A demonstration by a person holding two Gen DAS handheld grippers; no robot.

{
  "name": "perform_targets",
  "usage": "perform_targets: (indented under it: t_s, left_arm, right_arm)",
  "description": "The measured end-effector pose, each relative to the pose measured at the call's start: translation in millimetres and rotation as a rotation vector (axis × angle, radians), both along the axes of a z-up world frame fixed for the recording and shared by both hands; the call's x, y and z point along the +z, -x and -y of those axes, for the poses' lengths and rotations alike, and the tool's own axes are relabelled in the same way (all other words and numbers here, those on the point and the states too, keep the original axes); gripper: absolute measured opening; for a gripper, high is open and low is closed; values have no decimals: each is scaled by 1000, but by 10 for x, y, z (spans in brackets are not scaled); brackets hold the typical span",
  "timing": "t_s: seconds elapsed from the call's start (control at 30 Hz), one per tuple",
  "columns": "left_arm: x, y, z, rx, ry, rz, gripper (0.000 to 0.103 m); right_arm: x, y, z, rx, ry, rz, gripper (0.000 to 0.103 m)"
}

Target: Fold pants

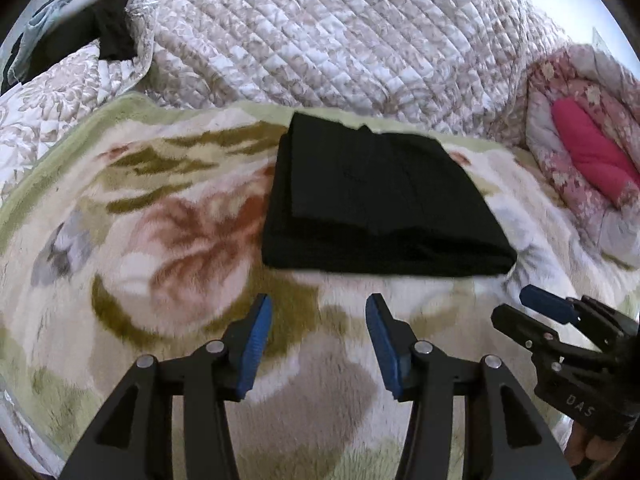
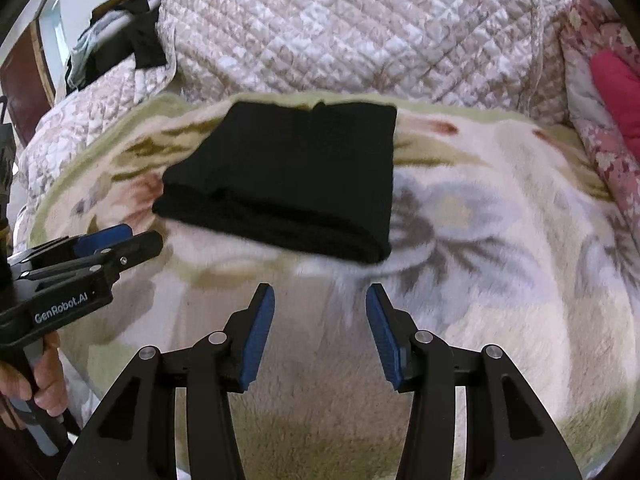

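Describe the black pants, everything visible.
The pants are plain black, a soft matte fabric that looks knit or fleece. They are folded into a compact, roughly rectangular stack of several layers, with stacked folded edges showing along the near side and a small notch at the far edge. They lie flat on the floral blanket, near its far green border, just short of the quilt. Only the blanket touches them. Both grippers, left and right, are open and short of them.
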State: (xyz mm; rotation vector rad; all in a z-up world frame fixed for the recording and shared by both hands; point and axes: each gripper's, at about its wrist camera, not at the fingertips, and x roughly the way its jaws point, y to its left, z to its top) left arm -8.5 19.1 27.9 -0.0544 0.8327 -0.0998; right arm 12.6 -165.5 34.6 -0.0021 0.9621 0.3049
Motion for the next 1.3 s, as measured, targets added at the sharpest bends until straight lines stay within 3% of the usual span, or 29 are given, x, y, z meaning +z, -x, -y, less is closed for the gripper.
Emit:
perform_targets:
  t_s: [0.27, 1.3]
  left_arm:
    - [-130, -49, 74, -8, -48, -34, 55]
    - [-167, -42, 132, -19, -85, -41, 66]
  right_arm:
    - [-57, -45, -25, 4, 12, 10, 61]
    - [-66, -45, -48, 10, 18, 35, 65]
